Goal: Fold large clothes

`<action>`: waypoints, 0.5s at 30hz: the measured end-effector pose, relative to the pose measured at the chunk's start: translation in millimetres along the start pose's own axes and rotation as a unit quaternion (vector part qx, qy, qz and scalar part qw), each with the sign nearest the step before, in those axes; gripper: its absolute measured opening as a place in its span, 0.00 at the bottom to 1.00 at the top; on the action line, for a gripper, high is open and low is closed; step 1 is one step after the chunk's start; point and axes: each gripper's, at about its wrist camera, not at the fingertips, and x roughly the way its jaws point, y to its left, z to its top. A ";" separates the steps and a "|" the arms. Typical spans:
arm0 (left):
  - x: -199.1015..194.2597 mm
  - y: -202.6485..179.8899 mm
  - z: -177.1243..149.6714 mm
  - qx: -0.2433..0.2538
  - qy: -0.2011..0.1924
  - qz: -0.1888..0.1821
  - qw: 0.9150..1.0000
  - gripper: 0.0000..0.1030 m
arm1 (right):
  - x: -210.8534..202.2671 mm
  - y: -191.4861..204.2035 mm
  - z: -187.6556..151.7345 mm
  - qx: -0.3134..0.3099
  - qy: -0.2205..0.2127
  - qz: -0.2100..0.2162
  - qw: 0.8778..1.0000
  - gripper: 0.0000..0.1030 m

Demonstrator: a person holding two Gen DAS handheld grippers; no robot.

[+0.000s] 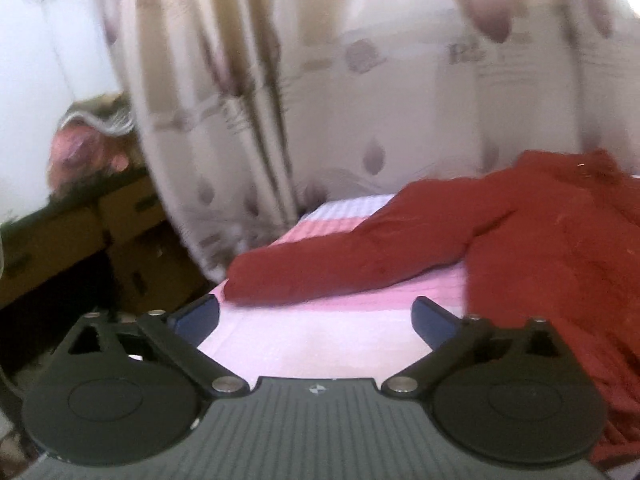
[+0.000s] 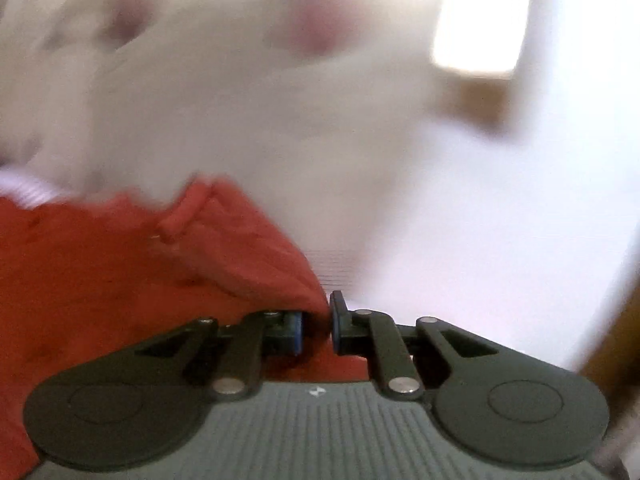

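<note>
A large red garment [image 1: 540,240] lies spread on a bed with a pink and white striped sheet [image 1: 320,340]. One long sleeve [image 1: 328,268] stretches left toward the bed's near corner. My left gripper [image 1: 316,320] hovers low over the sheet just short of that sleeve's cuff, jaws wide open and empty. In the right wrist view, my right gripper [image 2: 318,322] is shut on a corner of the red garment [image 2: 120,272], the cloth pinched between its blue pads [image 2: 297,330]. The right view is blurred.
A cream curtain with leaf prints [image 1: 248,120] hangs behind the bed. Stacked cardboard boxes [image 1: 120,240] stand left of the bed, with pink items on top. A white wall [image 2: 520,200] and a bright window lie beyond the right gripper.
</note>
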 end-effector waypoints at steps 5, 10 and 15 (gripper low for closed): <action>16.1 -14.4 -4.7 -0.009 0.067 -0.103 0.992 1.00 | -17.1 -184.9 -65.1 0.156 0.123 -0.048 0.979 0.85; 26.0 -15.4 -15.2 -0.052 0.121 -0.161 0.978 0.97 | -92.7 -200.6 -139.8 0.313 0.153 0.123 0.929 0.88; 36.2 -11.5 -22.0 -0.100 0.170 -0.201 0.960 0.87 | -152.8 -79.1 -184.1 0.295 0.189 0.309 0.884 0.88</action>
